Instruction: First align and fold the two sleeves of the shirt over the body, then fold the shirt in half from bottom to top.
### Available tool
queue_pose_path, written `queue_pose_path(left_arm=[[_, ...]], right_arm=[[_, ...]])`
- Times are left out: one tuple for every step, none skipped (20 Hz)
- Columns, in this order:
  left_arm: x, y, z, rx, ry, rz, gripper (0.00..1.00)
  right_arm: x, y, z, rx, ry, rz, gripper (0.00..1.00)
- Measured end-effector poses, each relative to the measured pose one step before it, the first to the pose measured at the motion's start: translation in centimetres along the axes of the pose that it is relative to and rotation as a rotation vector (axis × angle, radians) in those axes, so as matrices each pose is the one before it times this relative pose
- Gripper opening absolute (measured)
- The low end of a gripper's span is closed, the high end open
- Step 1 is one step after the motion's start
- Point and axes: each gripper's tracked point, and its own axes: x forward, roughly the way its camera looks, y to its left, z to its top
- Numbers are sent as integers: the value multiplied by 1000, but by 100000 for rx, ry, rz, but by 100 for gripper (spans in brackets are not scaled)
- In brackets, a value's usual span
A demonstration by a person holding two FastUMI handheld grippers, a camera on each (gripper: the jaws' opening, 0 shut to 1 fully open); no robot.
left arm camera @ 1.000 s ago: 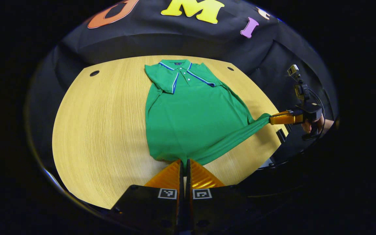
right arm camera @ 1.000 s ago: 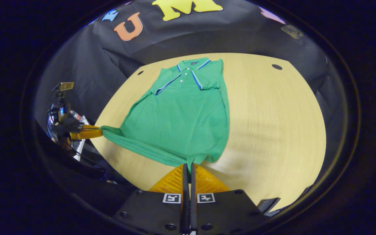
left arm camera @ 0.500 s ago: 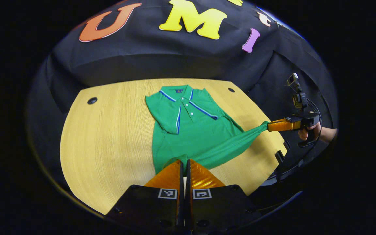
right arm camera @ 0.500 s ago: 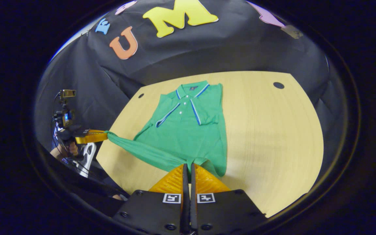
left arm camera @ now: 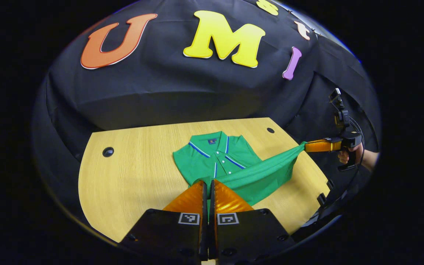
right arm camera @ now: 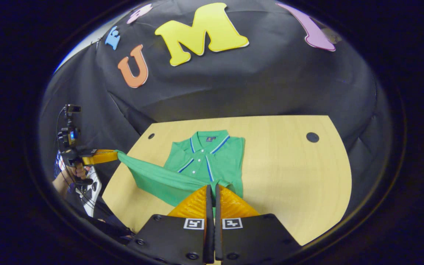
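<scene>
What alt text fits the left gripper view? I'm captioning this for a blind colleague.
The left gripper is shut on the hem of a green polo shirt, lifted over the wooden table. Farther right, the right gripper, in a hand, pinches the hem's other corner, pulling the fabric taut.

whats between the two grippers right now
A taut band of the green polo shirt's bottom hem spans from the left gripper to the right gripper, lifted above the wooden table; the left gripper view shows it.
</scene>
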Motion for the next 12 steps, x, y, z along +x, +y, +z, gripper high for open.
queue_pose_path(left_arm=[[616, 450, 847, 15, -655, 70, 4], [765, 372, 733, -345, -269, -158, 4], [788, 439, 754, -295, -268, -100, 4], [804, 623, 560, -313, -253, 210, 4], [1116, 744, 531, -614, 259, 482, 4], [1146, 658, 312, -1260, 219, 247, 3], [1237, 562, 353, -1794, -358, 91, 4], [1349, 531, 209, -1703, -80, 150, 4], [1285, 715, -21, -775, 83, 447, 4], [1453, 596, -207, -229, 816, 381, 3], [1372, 499, -274, -748, 1447, 49, 3], [1267, 489, -267, -1055, 663, -47, 3]], right_arm=[[667, -161, 1303, 376, -1305, 80, 3], [667, -389, 1389, -664, -1454, -471, 3], [845, -496, 1238, -1293, -1185, -1040, 4], [859, -302, 889, -1012, -1013, -767, 4], [1022, -405, 525, 78, 67, -530, 3], [1266, -331, 143, 11, 366, 33, 3], [1268, -342, 152, 350, 469, 0, 3], [1186, -425, -11, 435, -62, 513, 3], [1286, -547, 230, 616, -140, -189, 3], [1408, -452, 322, 666, -550, 23, 1], [1361, -493, 410, -43, -691, -296, 3], [1434, -671, 52, 126, -353, -690, 3]])
